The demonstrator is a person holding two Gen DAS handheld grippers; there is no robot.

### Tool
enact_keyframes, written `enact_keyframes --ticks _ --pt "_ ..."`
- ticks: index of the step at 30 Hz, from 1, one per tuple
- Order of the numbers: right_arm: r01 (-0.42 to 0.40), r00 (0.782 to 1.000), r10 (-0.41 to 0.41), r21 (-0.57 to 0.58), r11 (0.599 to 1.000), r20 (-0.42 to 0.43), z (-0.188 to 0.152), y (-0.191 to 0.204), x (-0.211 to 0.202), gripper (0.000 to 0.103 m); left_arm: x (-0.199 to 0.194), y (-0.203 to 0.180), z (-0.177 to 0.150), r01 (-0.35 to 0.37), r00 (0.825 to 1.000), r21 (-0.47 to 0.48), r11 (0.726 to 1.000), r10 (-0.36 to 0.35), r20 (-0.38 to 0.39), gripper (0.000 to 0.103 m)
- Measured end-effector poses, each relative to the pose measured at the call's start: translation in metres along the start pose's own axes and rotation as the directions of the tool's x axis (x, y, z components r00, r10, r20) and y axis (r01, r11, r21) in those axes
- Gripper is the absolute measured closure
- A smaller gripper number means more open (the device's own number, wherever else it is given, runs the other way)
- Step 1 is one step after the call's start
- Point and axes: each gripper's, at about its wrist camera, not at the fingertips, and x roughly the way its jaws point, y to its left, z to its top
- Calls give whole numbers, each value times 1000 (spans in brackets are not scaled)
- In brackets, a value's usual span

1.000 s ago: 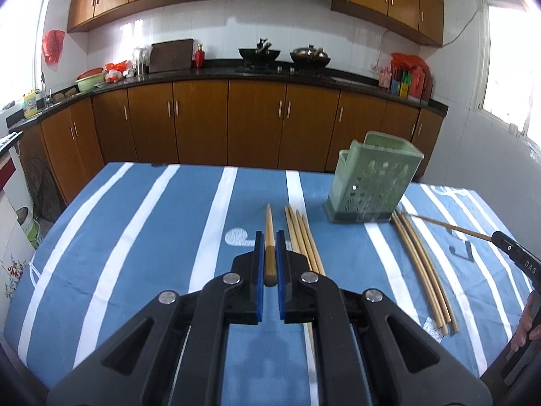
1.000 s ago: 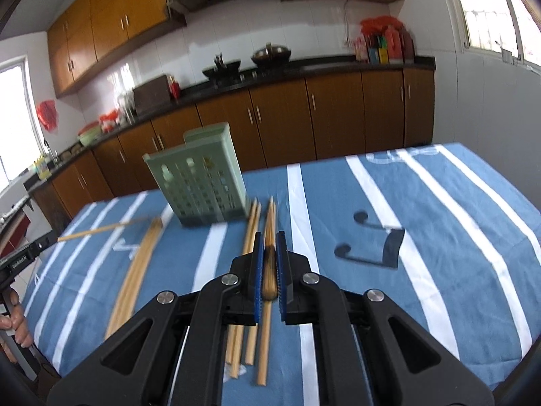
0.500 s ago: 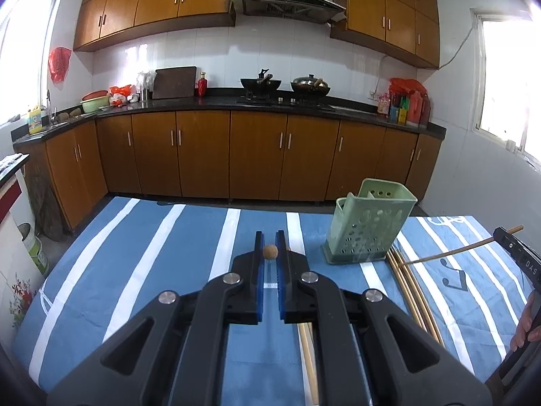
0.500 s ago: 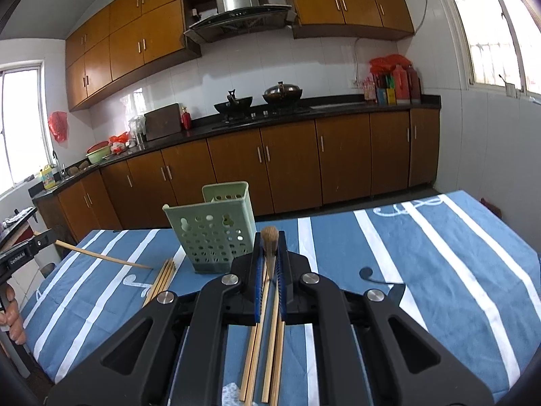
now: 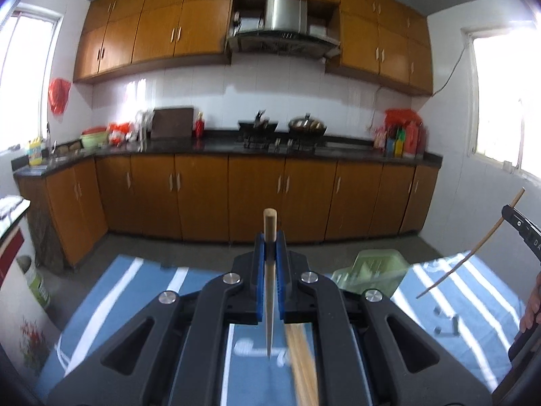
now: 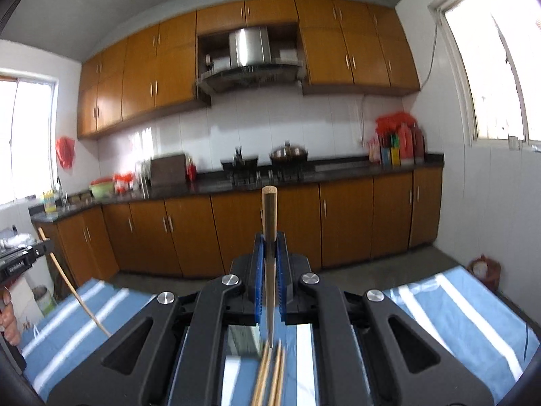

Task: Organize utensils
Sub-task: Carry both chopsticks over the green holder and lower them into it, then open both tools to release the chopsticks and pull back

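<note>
My left gripper [image 5: 269,240] is shut on a wooden chopstick [image 5: 269,270] and holds it upright, thick end up, thin tip hanging above the blue striped tablecloth [image 5: 142,291]. My right gripper [image 6: 269,240] is shut on another wooden chopstick [image 6: 269,257], also upright. The pale green perforated utensil holder [image 5: 375,270] stands on the table right of my left gripper. More chopsticks lie on the cloth below the left gripper [image 5: 302,365] and below the right gripper [image 6: 270,372]. The right gripper with its chopstick [image 5: 473,253] shows at the right edge of the left wrist view.
Wooden kitchen cabinets [image 5: 203,199] and a dark counter with a stove and pans [image 5: 280,128] stand beyond the table's far edge. A black hook-like object [image 5: 446,324] lies on the cloth at the right. The left gripper with its chopstick [image 6: 67,280] shows at the left.
Both grippers have lifted and tilted up, each carrying its chopstick from lying level to standing upright. The table has dropped low in both views.
</note>
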Motion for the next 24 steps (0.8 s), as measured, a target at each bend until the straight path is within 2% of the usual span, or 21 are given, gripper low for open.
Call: enact_keyframes --ticks 5,9,12,18,24 --pt "-42 994 39 32 999 103 35 10 3 95 -7 -22 49 59 992 -32 998 -55 116 96" --pt "-62 994 59 31 998 95 31 18 22 95 -2 -46 70 101 978 -63 993 -88 188 96" --pt "-63 996 62 24 998 58 18 22 39 95 11 -65 72 117 973 -66 991 -101 209 96" --pt "-67 997 67 25 997 -31 -10 24 65 95 52 -86 47 141 978 -92 986 -125 164 96" --pt "-85 993 86 16 996 -82 -21 28 74 95 92 -92 20 139 989 -101 985 -133 62 96"
